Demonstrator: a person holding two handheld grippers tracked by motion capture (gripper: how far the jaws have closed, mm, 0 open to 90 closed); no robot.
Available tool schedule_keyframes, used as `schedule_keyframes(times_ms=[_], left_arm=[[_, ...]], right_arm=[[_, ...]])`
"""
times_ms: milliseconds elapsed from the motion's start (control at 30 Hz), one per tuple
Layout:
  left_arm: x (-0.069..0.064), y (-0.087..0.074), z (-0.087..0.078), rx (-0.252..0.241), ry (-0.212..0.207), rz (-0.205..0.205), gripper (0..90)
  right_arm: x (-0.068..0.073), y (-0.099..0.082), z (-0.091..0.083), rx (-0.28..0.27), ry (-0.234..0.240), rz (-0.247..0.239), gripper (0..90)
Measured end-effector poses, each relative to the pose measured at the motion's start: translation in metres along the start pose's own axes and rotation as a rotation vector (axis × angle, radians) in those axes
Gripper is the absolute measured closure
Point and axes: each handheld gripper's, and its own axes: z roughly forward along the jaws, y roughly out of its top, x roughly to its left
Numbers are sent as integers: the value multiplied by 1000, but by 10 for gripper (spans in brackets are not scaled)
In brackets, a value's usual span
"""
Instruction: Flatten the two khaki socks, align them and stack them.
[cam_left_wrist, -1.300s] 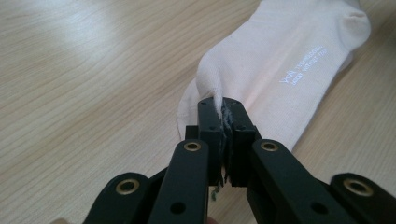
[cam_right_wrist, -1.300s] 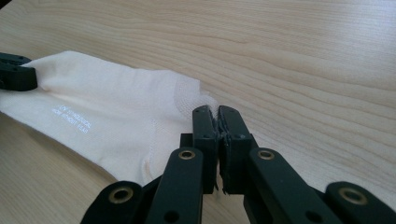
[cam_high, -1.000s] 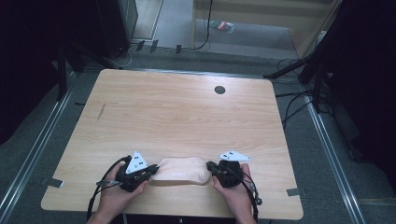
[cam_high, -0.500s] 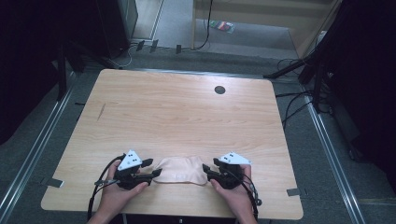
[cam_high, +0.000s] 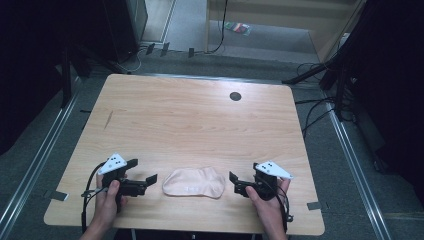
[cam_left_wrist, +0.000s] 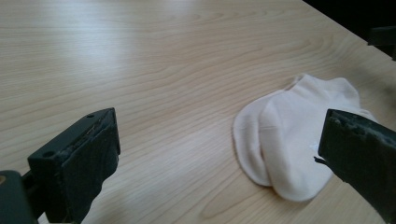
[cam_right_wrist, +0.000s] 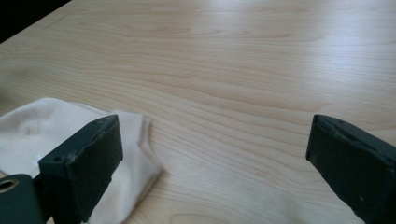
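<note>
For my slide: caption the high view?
Folded cream socks lie on the table between two open grippers.

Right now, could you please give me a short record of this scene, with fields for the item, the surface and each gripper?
item: pair of cream socks, lying flat, one on the other
surface: wooden table, socks near its front edge
left gripper: jaws have just been opening, now wide, apart from the socks, nothing between them
right gripper: jaws have just been opening, now wide, beside the socks, not gripping them
other: dark round hole near the table's far edge
</note>
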Motion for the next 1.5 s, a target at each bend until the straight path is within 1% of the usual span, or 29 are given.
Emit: schedule_keyframes(times_ms=[33,100,133,167,200,267,300,333,367,400,500,633,667,700,800,900,933,967,1000,1067,1133,1167,1200,1267,1300,1333,1367,1467,1500], left_arm=[[0,0,0,0,0,0,0],[10,-3,-8,-5,35,-4,0],[14,-4,-10,-6,45,-12,0],[14,-4,-10,-6,45,-12,0],[18,-5,-12,-8,52,-20,0],[29,-8,-19,-12,78,-28,0],[29,-8,-19,-12,78,-28,0],[35,-9,-24,-15,97,-34,0],[35,-9,-24,-15,97,-34,0],[39,-11,-28,-19,107,-38,0],[45,-14,-34,-16,130,-31,0],[51,-18,-39,-9,147,-36,0],[56,-20,-44,-9,158,-42,0],[56,-20,-44,-9,158,-42,0],[65,-23,-55,-24,190,-50,0],[70,-24,-60,-29,206,-59,0],[76,-26,-68,-36,226,-69,0],[76,-26,-68,-36,226,-69,0],[79,-28,-72,-43,236,-78,0],[84,-30,-78,-49,248,-95,0],[91,-35,-88,-57,272,-111,0],[91,-35,-88,-57,272,-111,0],[93,-37,-91,-54,283,-113,0],[99,-41,-100,-56,315,-117,0],[99,-41,-100,-56,315,-117,0],[102,-44,-106,-59,336,-121,0],[102,-44,-106,-59,336,-121,0],[107,-47,-113,-67,370,-120,0],[108,-48,-115,-73,375,-129,0]], right_arm=[[0,0,0,0,0,0,35],[-8,-3,-4,-1,-9,5,34],[-12,-4,-6,-3,-9,10,29],[-12,-4,-6,-3,-9,10,29],[-18,-5,-10,-9,-20,10,27],[-24,-7,-14,-11,-31,9,24],[-27,-8,-15,-12,-37,11,23],[-31,-9,-17,-17,-40,11,24],[-31,-9,-17,-17,-40,11,24],[-38,-12,-21,-15,-57,18,24],[-45,-16,-25,-13,-72,22,24],[-53,-18,-32,-17,-91,26,23],[-58,-20,-35,-22,-101,27,24],[-58,-20,-35,-22,-101,27,24],[-68,-24,-42,-16,-120,36,23],[-73,-26,-45,-15,-135,39,23],[-78,-29,-48,-15,-142,43,24],[-78,-29,-48,-15,-142,43,24],[-83,-31,-52,-18,-153,47,23],[-85,-32,-54,-15,-158,52,24],[-94,-35,-60,-18,-183,63,24],[-97,-36,-62,-17,-191,71,24],[-97,-36,-62,-17,-191,71,24],[-105,-40,-68,-20,-209,83,24],[-105,-40,-68,-20,-209,83,24],[-110,-42,-72,-23,-220,93,24],[-110,-42,-72,-23,-220,93,24],[-116,-45,-80,-29,-237,106,24],[-117,-46,-81,-30,-242,109,24]])
